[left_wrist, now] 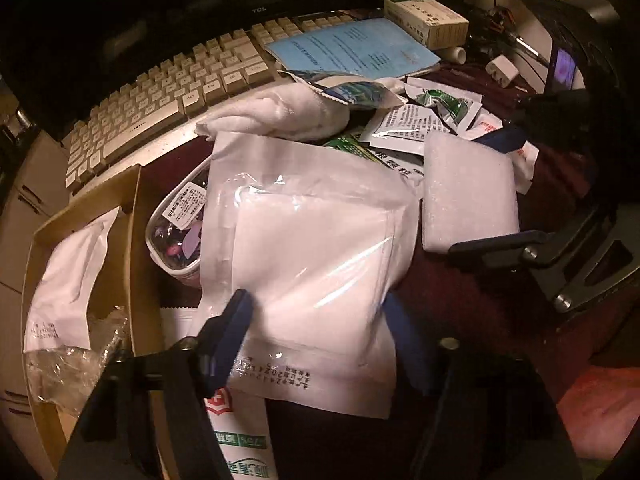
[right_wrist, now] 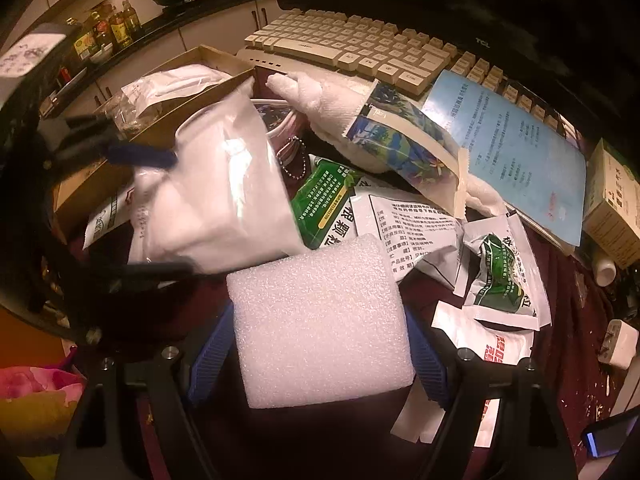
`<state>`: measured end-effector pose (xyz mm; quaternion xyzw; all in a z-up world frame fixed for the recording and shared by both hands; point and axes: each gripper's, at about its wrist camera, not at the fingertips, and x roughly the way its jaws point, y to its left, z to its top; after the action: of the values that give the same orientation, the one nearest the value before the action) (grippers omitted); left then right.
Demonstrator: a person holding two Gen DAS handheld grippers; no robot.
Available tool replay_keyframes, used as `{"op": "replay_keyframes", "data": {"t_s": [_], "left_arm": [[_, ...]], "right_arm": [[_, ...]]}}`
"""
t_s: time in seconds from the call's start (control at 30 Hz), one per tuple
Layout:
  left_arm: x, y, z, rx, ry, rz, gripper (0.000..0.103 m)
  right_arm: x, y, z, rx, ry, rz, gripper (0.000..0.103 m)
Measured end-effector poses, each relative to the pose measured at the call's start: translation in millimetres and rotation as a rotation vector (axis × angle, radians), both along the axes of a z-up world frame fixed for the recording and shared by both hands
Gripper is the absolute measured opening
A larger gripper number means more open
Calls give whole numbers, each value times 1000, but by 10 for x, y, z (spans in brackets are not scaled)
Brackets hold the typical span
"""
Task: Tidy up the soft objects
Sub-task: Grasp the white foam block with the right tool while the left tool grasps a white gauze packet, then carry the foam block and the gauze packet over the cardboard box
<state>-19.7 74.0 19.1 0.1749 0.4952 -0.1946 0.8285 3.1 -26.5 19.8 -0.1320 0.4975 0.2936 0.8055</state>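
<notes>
Cluttered desk under warm, dim light; dark red cloth over the work area, cream keyboard at the back, blue paper sheet lying on its right end. Kitchen counter with woks visible far behind in the right wrist view.

Left gripper: blue pads sit on both sides of the white gauze pack, film puckered at the left pad. Reads as clamped on the pack. Pack lies on the heap, partly over a clear case, just beside the cardboard box. Box already holds another white pack and crumpled film.

Right gripper: jaws wide, foam block between them, pads close against its side faces. Pressing or only flanking, cannot tell. Block rests on the cloth, touching the sachets at its far edge.

Rolled towel and a printed pouch lie behind, near the keyboard.

Risks, as judged:
- Pack film is slick and slack; grip sits near one end, so the pack may sag, slip or swing on lifting.
- Pack overlaps the clear case and a sachet beneath; lifting could drag them.
- Foam is springy and light; a shallow or uneven pinch could make it pop out or twist.
- Both grippers work close together; crossing paths toward the box could cause a collision.
</notes>
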Motion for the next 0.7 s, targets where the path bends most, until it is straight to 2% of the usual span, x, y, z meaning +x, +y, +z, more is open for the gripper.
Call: {"op": "replay_keyframes", "data": {"t_s": [0.07, 0.13, 0.47, 0.7], "left_arm": [[-27, 2, 24, -13, -11, 8, 50], [-54, 16, 64, -59, -8, 12, 19], [-173, 121, 153, -185, -20, 85, 13], [-228, 167, 233, -220, -33, 103, 13]], "right_arm": [[7, -1, 0, 3, -1, -4, 85], [14, 1, 3, 5, -2, -7, 85], [-20, -23, 55, 24, -11, -16, 85], [-27, 1, 64, 31, -13, -14, 85]]}}
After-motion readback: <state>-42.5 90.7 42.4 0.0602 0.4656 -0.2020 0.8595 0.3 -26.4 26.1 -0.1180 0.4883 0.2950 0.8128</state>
